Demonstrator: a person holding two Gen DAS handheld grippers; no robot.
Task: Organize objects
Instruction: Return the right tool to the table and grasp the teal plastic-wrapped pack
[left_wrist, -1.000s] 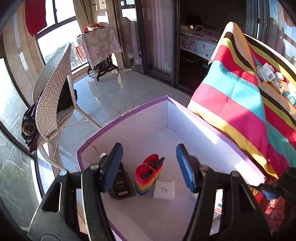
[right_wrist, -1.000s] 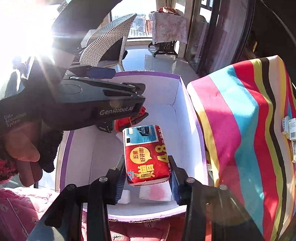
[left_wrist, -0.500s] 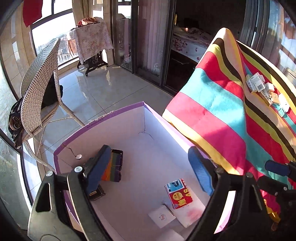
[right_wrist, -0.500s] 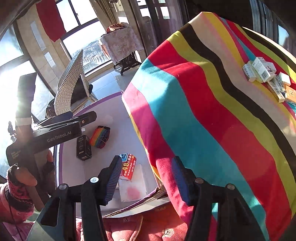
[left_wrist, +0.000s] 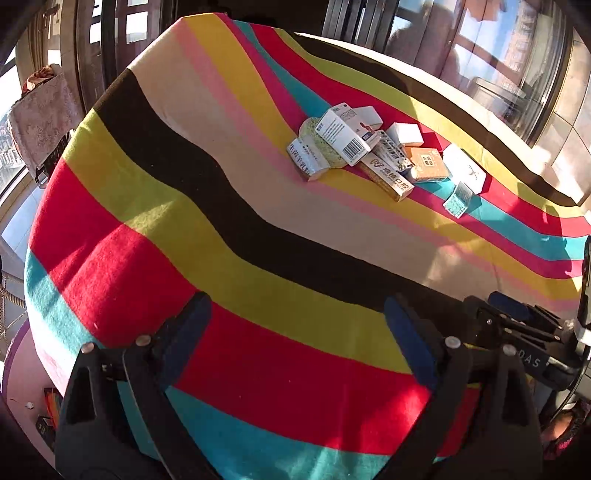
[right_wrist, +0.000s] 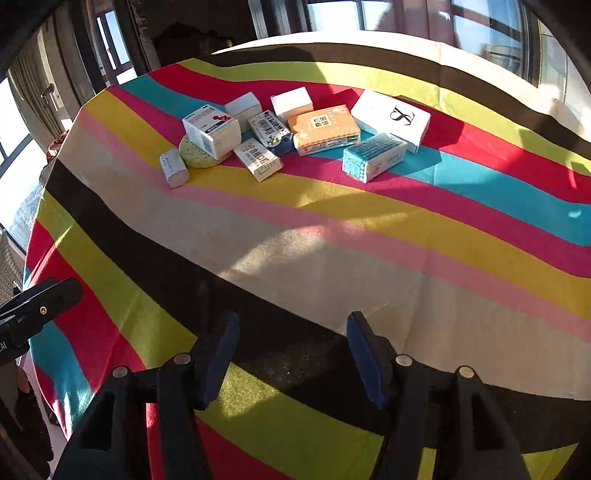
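Sunlit glazed room, striped tablecloth (right_wrist: 295, 258) bearing clustered boxes (right_wrist: 295, 136), both tools empty, jaws opening.

Left gripper (left_wrist: 297, 325): black plastic frame, silver screws at the pivots, dark blue pads on both fingers (left_wrist: 406, 338). Right gripper (right_wrist: 291, 356): same black frame, silver screws, blue pads. White lettering marks each body's side.

A striped cloth (right_wrist: 332, 236) in red, yellow, black, pink and teal covers the counter, sunlit with soft shadows; tall dark-framed windows (right_wrist: 480, 22) stand behind it; at far left a side table under patterned fabric (left_wrist: 40, 110) sits by bright glass.
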